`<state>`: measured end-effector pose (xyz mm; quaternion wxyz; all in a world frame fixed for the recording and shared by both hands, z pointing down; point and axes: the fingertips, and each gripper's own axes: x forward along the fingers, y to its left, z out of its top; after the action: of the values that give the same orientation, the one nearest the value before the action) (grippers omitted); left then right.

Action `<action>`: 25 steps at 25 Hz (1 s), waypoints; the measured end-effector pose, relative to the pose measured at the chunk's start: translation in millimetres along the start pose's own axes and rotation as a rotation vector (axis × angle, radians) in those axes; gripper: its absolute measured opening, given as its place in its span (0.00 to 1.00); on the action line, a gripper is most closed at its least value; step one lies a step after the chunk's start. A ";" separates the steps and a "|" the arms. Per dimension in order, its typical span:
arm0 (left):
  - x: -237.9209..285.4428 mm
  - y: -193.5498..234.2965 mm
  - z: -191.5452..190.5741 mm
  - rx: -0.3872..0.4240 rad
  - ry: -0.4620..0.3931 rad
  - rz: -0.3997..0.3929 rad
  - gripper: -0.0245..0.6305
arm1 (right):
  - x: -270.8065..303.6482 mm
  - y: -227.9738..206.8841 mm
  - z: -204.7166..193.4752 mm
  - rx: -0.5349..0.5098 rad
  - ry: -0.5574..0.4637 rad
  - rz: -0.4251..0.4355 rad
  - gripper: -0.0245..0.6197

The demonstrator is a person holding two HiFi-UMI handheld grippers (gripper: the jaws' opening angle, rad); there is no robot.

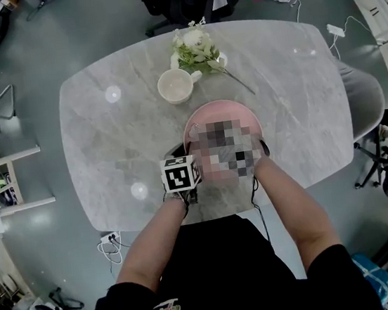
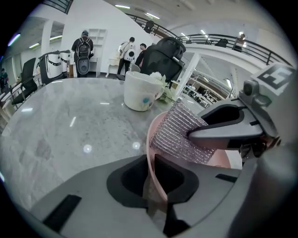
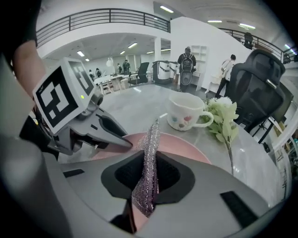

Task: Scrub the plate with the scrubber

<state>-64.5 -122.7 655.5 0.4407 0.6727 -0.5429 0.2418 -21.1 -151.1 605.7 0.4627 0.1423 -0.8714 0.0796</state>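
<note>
A pink plate (image 1: 216,107) lies on the grey marble table (image 1: 120,132) just in front of me. My left gripper (image 2: 156,186) is shut on the plate's near rim (image 2: 152,139), which runs up between its jaws; its marker cube (image 1: 180,174) sits at the plate's left edge. My right gripper (image 3: 146,181) is shut on a silvery mesh scrubber (image 3: 148,158), held on edge over the plate (image 3: 181,148). In the left gripper view the scrubber (image 2: 179,132) rests flat against the plate's inside, under the right gripper's finger (image 2: 228,130). A mosaic patch hides the plate's middle in the head view.
A white cup (image 1: 176,86) with small coloured prints stands beyond the plate, next to a bunch of white flowers (image 1: 197,47). A grey chair (image 1: 366,92) is at the table's right end. Black office chairs and people stand further off in the room.
</note>
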 end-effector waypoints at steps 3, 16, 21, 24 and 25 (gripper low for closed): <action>1.1 1.4 -0.4 -0.007 0.003 -0.004 0.13 | 7.9 -9.8 -0.5 -0.051 0.055 -0.024 0.15; 2.0 0.0 0.0 0.004 0.000 0.003 0.13 | 27.8 -40.9 -10.7 -0.141 0.186 -0.179 0.16; 1.2 0.1 1.1 0.004 -0.001 0.005 0.13 | 20.5 -61.8 -15.6 -0.130 0.215 -0.252 0.16; -0.1 -0.3 1.6 0.002 -0.004 0.006 0.13 | 13.8 -72.3 -20.0 -0.129 0.229 -0.287 0.16; -0.2 -0.4 1.5 0.001 -0.005 0.006 0.13 | 11.7 -75.1 -22.0 -0.126 0.232 -0.294 0.16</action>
<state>-64.3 -123.9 654.5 0.4383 0.6720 -0.5458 0.2419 14.1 -218.4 628.3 0.5747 0.2287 -0.7853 -0.0274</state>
